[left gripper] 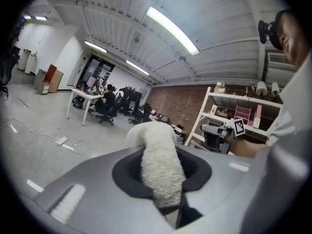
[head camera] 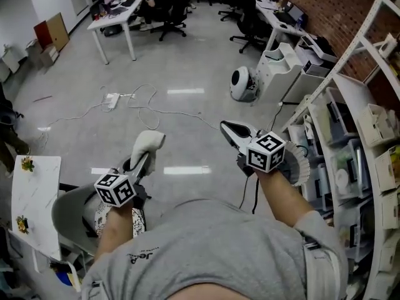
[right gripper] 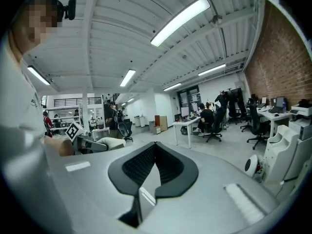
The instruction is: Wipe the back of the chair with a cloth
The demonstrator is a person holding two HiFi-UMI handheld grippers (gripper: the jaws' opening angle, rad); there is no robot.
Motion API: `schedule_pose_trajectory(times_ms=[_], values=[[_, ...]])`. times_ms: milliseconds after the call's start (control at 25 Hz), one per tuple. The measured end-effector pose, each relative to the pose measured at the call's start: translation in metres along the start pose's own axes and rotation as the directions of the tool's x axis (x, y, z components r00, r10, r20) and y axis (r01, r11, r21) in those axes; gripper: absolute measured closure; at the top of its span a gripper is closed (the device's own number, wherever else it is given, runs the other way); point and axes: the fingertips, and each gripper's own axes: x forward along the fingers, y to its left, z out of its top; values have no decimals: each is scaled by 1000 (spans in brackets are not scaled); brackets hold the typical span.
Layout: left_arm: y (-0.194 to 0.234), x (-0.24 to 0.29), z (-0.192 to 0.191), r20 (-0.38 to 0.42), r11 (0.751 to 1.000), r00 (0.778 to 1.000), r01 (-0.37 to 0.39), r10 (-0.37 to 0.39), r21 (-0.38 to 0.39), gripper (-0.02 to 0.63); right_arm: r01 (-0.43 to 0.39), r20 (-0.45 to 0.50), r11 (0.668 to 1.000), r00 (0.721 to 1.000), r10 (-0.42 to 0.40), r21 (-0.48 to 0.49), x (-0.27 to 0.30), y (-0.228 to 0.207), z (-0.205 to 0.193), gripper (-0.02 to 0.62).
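1. Cloth (head camera: 148, 142): one white, fluffy piece is pinched in the left gripper (head camera: 140, 163). In the left gripper view the cloth (left gripper: 158, 167) fills the gap between the jaws and curls over beyond their tips.
2. The left gripper is held low in front of the person's body and points forward. The cloth is in the air over the floor (head camera: 81, 136), clear of the grey chair (head camera: 70, 212), which sits at lower left under the left forearm.
3. The right gripper (head camera: 232, 131) is held out level on the other side, well apart from the left one. Its jaws are pressed together at the tips with nothing between them, as the right gripper view (right gripper: 155, 152) shows.
4. Each gripper carries one marker cube, two in all.
5. The floor is grey and glossy, with white cables (head camera: 134, 102) trailing across it.
6. Around it are a white table (head camera: 35, 202) beside the chair, a white desk (head camera: 115, 19) with a seated person, a brick wall (head camera: 340, 24) and white shelving (head camera: 350, 136) on the right.
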Motion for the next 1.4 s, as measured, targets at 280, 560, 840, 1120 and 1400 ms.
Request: schedule_pose_trajectory(times_ms=[280,560,840,1120,1400], values=[[-104,62,-6,-10,996,996,91,-91,22,468,28,42,999,999,-29,32,-109,-49,-4,591],[-126,56,8,-25,982,984,176,-175,69,468,53,72,998,996,-55,36,-127,-37,-1,592],[-105,41,30,-20,975,982,189,-188,116,468,75,91,995,993,-81,69,-109,-18,-1,592],[-81,24,32,3,983,986,164,-165,80,468,54,67,998,996,-57,43,-80,-3,3,592],[-72,16,26,11,987,989,148,-149,70,466,39,46,999,998,-39,-3,-66,6,1,592]])
